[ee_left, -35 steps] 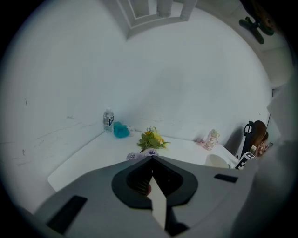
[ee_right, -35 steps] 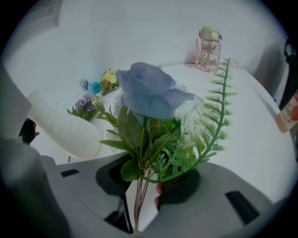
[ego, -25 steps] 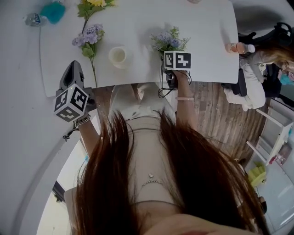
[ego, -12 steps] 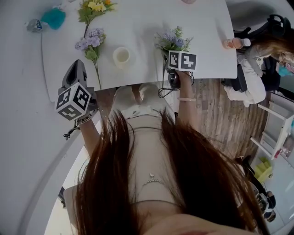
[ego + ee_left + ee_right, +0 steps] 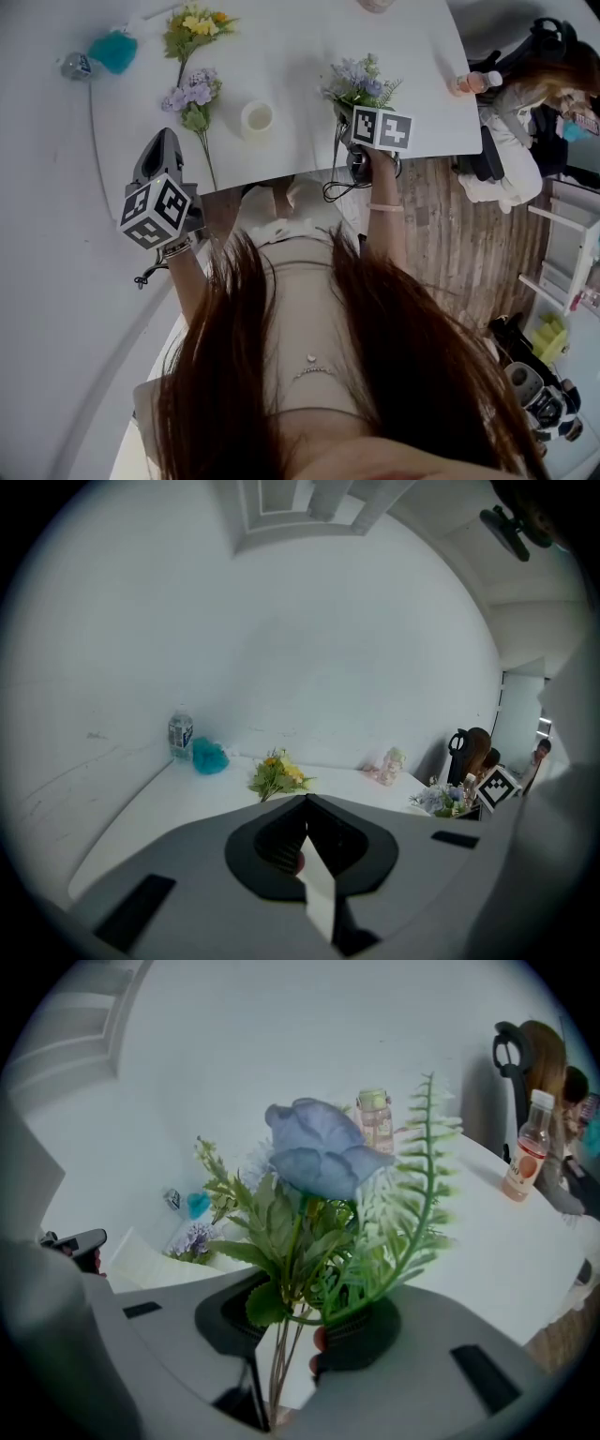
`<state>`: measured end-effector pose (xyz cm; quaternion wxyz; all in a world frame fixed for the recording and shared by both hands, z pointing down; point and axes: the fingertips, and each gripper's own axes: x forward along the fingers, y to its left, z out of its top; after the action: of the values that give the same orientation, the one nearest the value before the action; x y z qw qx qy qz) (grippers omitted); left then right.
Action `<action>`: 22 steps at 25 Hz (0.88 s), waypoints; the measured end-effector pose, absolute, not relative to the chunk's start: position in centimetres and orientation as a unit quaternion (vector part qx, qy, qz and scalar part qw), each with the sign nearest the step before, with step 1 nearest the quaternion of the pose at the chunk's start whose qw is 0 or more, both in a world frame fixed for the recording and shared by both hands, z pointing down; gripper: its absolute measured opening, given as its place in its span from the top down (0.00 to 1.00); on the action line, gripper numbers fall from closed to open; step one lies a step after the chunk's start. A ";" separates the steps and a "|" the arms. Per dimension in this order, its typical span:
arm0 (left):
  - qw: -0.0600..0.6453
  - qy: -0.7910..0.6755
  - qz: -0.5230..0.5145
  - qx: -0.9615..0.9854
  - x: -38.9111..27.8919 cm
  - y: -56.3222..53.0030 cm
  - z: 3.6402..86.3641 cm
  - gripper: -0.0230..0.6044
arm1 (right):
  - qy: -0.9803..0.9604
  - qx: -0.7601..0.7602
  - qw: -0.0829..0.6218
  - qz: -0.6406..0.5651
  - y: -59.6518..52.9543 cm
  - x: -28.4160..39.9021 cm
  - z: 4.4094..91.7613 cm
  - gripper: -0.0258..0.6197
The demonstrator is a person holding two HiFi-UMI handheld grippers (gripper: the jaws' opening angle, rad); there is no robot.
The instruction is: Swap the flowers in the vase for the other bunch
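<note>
Table (image 5: 291, 47) with vase (image 5: 256, 117); plank floor (image 5: 450, 234)

Nothing legible — the label on the water bottle (image 5: 180, 735) is too small to read.

The left gripper (image 5: 306, 808) has its fingers (image 5: 281, 841) closed together before yellow flowers (image 5: 278, 775).

- Vase (image 5: 257, 117) stood on table (image 5: 300, 37), near front edge.
- Loose bunch (image 5: 195, 94) lay just left of vase, and second bunch (image 5: 192, 23) lay behind it.
- Third bunch (image 5: 361, 82) was right of vase, stems clamped in right gripper (image 5: 286, 1335).
- Bottle (image 5: 476, 82) stood at table's right edge.
</note>
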<state>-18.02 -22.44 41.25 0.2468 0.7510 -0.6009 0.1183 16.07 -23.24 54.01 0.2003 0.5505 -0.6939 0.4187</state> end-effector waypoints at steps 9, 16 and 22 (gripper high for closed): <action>0.243 -0.582 0.107 0.768 -19.2 -23.1 40.7 0.96 | -0.690 0.586 0.144 0.401 -22.8 15.4 51.2 0.76; 0.241 -0.565 0.101 0.783 -19.5 -23.2 40.3 0.96 | -0.684 0.622 0.098 0.369 -22.1 15.3 48.9 0.76; 0.238 -0.553 0.097 0.793 -19.9 -23.2 39.8 0.96 | -0.682 0.640 0.055 0.348 -21.7 15.3 46.1 0.76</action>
<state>-19.94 -23.25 39.80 0.2377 0.7926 -0.5531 0.0967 15.29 -21.66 46.14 0.0554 0.6403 -0.6824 0.3483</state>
